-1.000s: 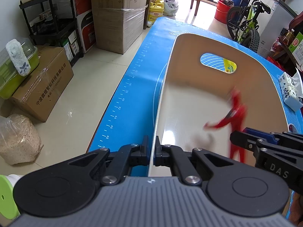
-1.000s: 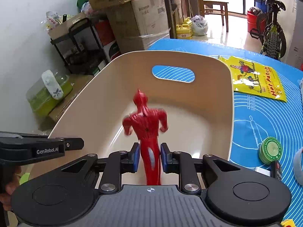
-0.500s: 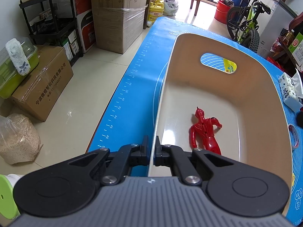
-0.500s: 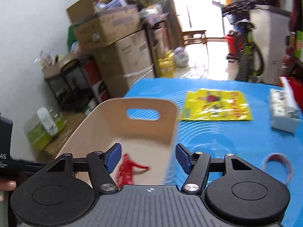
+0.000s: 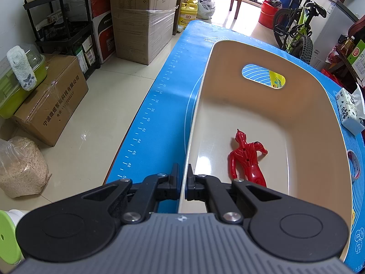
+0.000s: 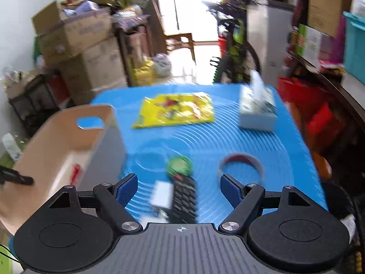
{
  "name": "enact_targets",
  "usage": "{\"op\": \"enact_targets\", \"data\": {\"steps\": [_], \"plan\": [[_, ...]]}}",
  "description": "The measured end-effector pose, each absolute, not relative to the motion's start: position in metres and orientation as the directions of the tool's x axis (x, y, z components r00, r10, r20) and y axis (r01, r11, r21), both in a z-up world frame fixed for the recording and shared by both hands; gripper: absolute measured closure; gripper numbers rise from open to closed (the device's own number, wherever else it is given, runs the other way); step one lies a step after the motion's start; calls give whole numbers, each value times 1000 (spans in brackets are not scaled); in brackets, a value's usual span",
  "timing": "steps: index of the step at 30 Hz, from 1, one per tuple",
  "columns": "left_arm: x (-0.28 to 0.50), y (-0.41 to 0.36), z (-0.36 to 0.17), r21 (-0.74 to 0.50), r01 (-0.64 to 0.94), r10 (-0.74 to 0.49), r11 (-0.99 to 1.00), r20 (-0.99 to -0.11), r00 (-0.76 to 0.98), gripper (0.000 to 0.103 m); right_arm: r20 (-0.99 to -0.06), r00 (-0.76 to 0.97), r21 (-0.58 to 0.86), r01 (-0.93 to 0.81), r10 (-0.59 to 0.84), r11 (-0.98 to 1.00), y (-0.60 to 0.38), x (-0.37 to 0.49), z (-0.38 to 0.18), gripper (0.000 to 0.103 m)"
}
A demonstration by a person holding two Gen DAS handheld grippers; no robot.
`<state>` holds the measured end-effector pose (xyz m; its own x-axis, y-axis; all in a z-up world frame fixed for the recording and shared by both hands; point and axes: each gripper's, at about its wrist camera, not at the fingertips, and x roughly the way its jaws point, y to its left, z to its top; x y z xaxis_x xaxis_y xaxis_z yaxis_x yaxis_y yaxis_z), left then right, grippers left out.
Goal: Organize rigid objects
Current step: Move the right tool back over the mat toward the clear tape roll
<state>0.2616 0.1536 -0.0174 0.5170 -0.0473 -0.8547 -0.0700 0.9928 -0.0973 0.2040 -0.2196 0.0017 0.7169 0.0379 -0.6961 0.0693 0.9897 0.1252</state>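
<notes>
My left hand-held gripper (image 5: 181,182) is clamped tight on the near rim of the beige plastic bin (image 5: 303,105), steadying it, and the red toy figure (image 5: 247,158) lies flat on the bin floor just ahead and right of it. My right hand-held gripper (image 6: 179,188) is empty, its jaws opening wide over the blue-matted counter (image 6: 269,150). Directly ahead of it lies a black remote control (image 6: 183,199), blurred; I judge it light, stiff and slick, best pinched across its narrow sides mid-length.

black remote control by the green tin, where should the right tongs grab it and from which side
Take the flat black remote control across its narrow width at mid-length, from above. It lies flat, long axis pointing away, white box at its left edge, so that pad has little room.
</notes>
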Motion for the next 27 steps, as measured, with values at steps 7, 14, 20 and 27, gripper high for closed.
{"op": "enact_targets", "data": {"steps": [7, 14, 20, 27], "plan": [[262, 154, -17, -98, -70, -48, 993, -855, 517, 98, -762, 648, 109, 141, -9, 984, -237, 179, -36, 20], [262, 154, -17, -97, -70, -47, 993, -855, 517, 98, -797, 604, 105, 142, -2, 984, -232, 177, -57, 21], [262, 153, -17, -98, -70, -48, 993, -855, 517, 98, -798, 603, 127, 139, 17, 982, -228, 171, -60, 21], [262, 153, -17, -97, -70, -47, 993, -855, 517, 98, -783, 621, 130, 96, 42, 987, -218, 183, -54, 21]]}}
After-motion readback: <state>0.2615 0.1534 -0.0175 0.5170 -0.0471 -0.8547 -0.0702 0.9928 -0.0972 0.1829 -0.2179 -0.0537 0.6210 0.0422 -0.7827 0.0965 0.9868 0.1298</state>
